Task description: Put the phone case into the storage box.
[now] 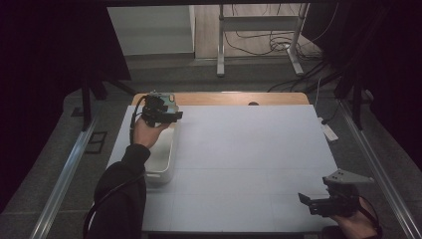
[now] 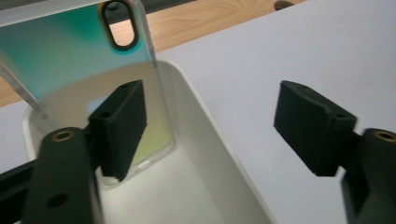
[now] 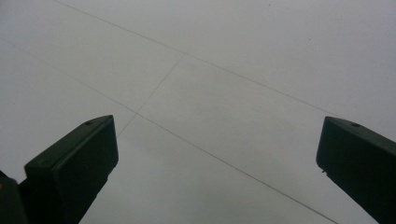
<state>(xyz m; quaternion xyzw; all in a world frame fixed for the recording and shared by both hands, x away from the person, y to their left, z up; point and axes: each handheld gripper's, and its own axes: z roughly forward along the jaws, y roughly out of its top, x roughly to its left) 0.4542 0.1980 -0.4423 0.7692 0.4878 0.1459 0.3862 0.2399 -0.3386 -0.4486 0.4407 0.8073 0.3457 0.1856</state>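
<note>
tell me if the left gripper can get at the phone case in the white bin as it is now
Probably yes. The left gripper hangs right over the white bin with its jaws wide apart, and the phone case leans against the bin's far end, just behind one jaw. Nothing lies between them.

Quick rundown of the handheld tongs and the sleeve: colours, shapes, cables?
Both tongs are black. The left tongs have blocky matte pads with small screw holes on arms with brass-coloured inserts, and a black cable. The right tongs carry a grey three-cornered plate. The person's left arm wears a black long sleeve.
</note>
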